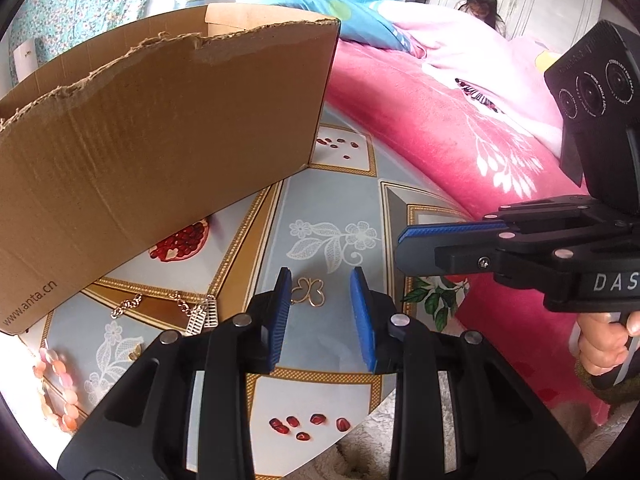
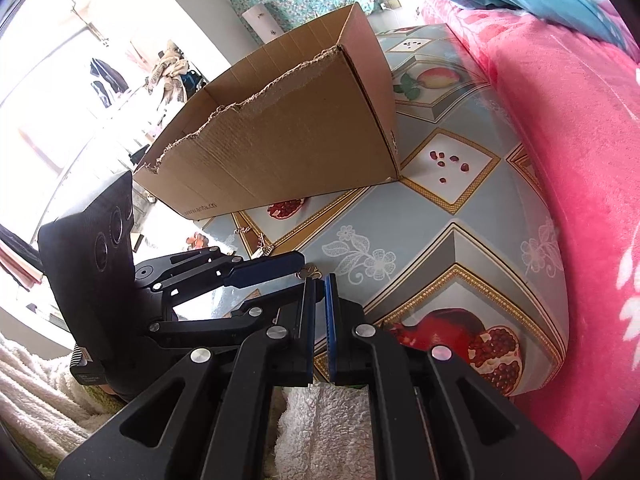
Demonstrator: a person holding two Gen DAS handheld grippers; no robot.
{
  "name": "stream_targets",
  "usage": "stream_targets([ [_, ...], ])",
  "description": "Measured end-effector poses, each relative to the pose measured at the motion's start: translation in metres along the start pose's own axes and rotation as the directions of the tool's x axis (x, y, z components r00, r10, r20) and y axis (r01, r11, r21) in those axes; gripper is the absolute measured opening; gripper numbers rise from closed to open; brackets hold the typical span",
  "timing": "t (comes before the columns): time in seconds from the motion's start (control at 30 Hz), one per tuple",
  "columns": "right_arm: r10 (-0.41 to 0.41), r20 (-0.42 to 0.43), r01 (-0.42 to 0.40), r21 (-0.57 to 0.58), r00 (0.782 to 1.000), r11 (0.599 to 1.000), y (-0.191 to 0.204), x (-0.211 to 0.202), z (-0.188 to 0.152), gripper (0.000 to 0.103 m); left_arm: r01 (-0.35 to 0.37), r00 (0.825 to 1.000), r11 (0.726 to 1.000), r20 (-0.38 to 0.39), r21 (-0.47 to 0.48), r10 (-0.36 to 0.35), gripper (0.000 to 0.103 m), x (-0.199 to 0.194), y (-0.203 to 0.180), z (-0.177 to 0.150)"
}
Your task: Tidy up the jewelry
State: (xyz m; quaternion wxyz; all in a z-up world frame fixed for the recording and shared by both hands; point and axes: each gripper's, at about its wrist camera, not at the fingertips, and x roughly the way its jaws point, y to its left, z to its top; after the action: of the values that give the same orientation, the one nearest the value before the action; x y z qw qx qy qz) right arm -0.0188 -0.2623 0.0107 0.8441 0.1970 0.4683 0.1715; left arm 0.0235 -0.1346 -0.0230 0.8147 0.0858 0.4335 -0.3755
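Note:
A gold butterfly-shaped piece (image 1: 307, 297) lies on the patterned table (image 1: 332, 208), between the tips of my left gripper (image 1: 320, 276). Its blue pads (image 1: 280, 316) stand apart and do not touch the piece. Left of it lie a gold chain with fan pendants (image 1: 199, 315), a short chain (image 1: 126, 306) and a pink bead bracelet (image 1: 56, 388). My right gripper (image 1: 400, 246) hovers at the right, shut with nothing in it. In the right wrist view its closed tips (image 2: 320, 282) sit just short of the butterfly piece (image 2: 310, 272), beside the left gripper (image 2: 296, 278).
An open cardboard box (image 1: 160, 148) with a torn rim stands on the table behind the jewelry, also seen as the box (image 2: 280, 140). A red blanket (image 1: 440, 136) on a bed borders the table's right side. A person (image 1: 482, 4) sits far behind. White towelling (image 2: 320, 432) lies under the near edge.

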Motion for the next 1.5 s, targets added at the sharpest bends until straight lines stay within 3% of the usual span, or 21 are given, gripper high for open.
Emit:
stream_targets([
  [0.17,-0.024,0.003,0.024,-0.009,1.000,1.000,0.000,-0.005,0.000,0.006,0.049,0.999,0.999,0.001,-0.017,-0.049,0.029,-0.003,0.001,-0.001],
  [0.3,-0.057,-0.024,0.054,-0.097,0.998,0.994,0.013,0.000,0.007,0.026,0.025,1.000,0.999,0.019,-0.025,-0.025,0.029,-0.018,0.009,-0.008],
  [0.4,-0.070,-0.073,0.052,-0.227,0.995,0.972,0.030,0.011,0.011,0.027,-0.001,0.999,1.000,0.034,-0.031,0.002,0.029,-0.031,0.017,-0.015],
  [0.5,-0.137,-0.125,0.078,-0.391,0.983,0.917,0.046,0.027,0.012,0.027,-0.021,0.999,0.999,0.049,-0.037,0.022,0.029,-0.042,0.025,-0.023],
  [0.67,-0.151,-0.233,-0.002,-0.548,0.961,0.837,0.059,0.044,0.022,0.027,-0.014,0.997,0.998,0.077,-0.060,0.019,0.029,-0.053,0.038,-0.030],
  [0.87,-0.239,-0.353,-0.069,-0.673,0.904,0.736,0.071,0.062,0.029,0.027,0.006,0.994,0.997,0.109,-0.077,0.002,0.029,-0.060,0.046,-0.034],
  [1.07,-0.319,-0.410,-0.122,-0.755,0.855,0.644,0.086,0.075,0.027,0.027,0.026,0.992,0.996,0.125,-0.091,-0.015,0.029,-0.065,0.052,-0.042],
  [1.13,-0.348,-0.429,-0.120,-0.755,0.833,0.645,0.086,0.082,0.026,0.027,0.029,0.991,0.995,0.131,-0.091,-0.017,0.029,-0.068,0.052,-0.044],
  [1.2,-0.347,-0.459,-0.126,-0.732,0.818,0.670,0.086,0.085,0.025,0.027,0.031,0.990,0.995,0.139,-0.094,-0.018,0.029,-0.070,0.052,-0.044],
  [1.5,-0.215,-0.529,-0.115,-0.523,0.821,0.845,0.077,0.082,0.028,0.027,0.046,0.988,0.993,0.155,-0.112,-0.028,0.029,-0.076,0.059,-0.052],
])
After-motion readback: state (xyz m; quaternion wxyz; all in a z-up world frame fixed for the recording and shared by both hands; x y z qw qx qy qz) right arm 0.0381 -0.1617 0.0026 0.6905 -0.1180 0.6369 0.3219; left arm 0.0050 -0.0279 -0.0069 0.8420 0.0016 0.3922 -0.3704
